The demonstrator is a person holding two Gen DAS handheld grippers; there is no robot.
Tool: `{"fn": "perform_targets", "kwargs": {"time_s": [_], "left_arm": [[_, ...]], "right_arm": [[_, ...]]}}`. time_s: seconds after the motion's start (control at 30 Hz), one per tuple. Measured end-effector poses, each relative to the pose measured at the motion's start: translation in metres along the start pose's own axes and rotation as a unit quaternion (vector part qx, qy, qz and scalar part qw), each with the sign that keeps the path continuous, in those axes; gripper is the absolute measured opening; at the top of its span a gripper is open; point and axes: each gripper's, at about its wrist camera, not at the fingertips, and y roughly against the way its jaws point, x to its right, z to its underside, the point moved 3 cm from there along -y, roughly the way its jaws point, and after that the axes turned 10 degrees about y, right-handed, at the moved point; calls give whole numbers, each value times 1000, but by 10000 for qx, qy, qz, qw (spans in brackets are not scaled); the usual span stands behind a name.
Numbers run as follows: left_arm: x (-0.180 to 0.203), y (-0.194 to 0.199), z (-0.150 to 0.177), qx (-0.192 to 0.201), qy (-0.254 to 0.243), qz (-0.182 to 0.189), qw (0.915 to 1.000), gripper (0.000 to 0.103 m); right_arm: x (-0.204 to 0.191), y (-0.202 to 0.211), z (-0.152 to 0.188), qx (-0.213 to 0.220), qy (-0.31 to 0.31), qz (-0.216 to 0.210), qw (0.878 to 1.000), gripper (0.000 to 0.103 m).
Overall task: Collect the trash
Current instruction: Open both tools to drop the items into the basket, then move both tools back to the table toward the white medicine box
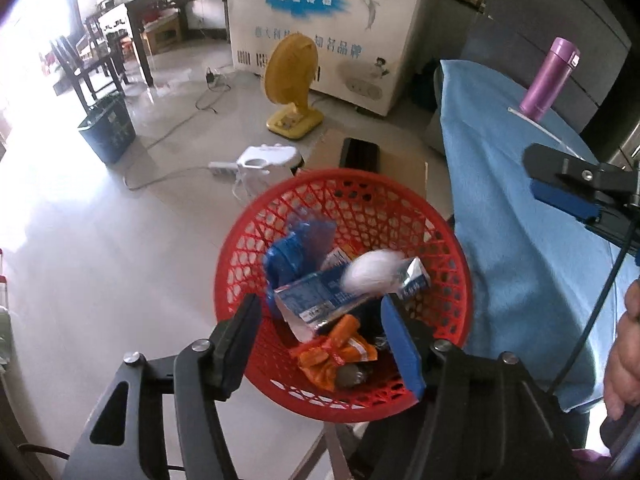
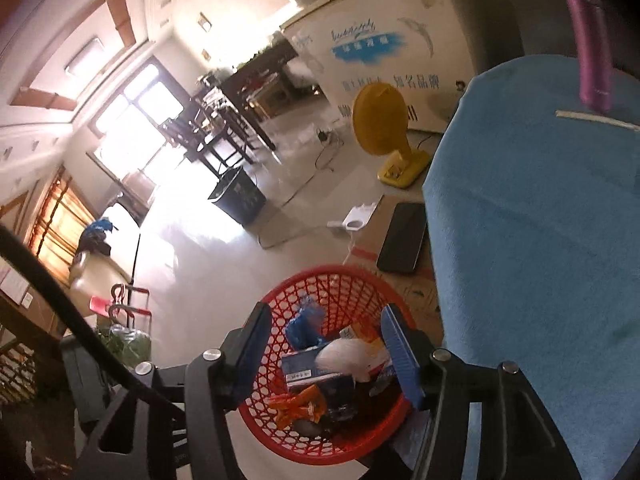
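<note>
Both grippers hang over the red mesh basket (image 1: 440,248), right at the edge of the blue-covered table (image 1: 500,184). The left gripper (image 1: 320,320) has its jaws spread apart with nothing pressed between the pads. Beyond them, a white crumpled wad (image 1: 374,272) shows blurred above the pile of trash in the basket; whether it is falling or resting cannot be told. The right gripper (image 2: 324,344) is likewise parted, pads bare, the same white wad (image 2: 348,354) showing beyond its jaws.

Down in the basket: a blue-and-white carton (image 1: 316,296), a small silver-blue carton (image 1: 414,280) leaning near the right wall, a crumpled blue bag (image 1: 292,252) towards the back, and an orange wrapper (image 1: 332,348) nearest the camera.

On the tablecloth, well away from the basket, a purple flask (image 1: 550,80) stands upright with a white straw (image 1: 532,122) lying just beside its base. On the floor behind the basket: a yellow fan (image 1: 292,84), a white power strip (image 1: 220,167), a black phone (image 2: 402,238) on cardboard, and a dark crate (image 1: 108,130) further left. A person's hand (image 1: 622,344) shows at the right edge of the left wrist view.
</note>
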Motion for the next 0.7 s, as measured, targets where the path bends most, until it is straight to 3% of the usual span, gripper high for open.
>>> {"fn": "perform_targets", "kwargs": {"time_s": [0.3,0.7], "left_arm": [[10,8,1,80,-119,-204,9997,66],[56,46,-2,701,-705,-507,9938,71]], "right_arm": [[11,26,9,104,-47,158,9998,61],[23,91,5,683,-159,357,9969,61]]}}
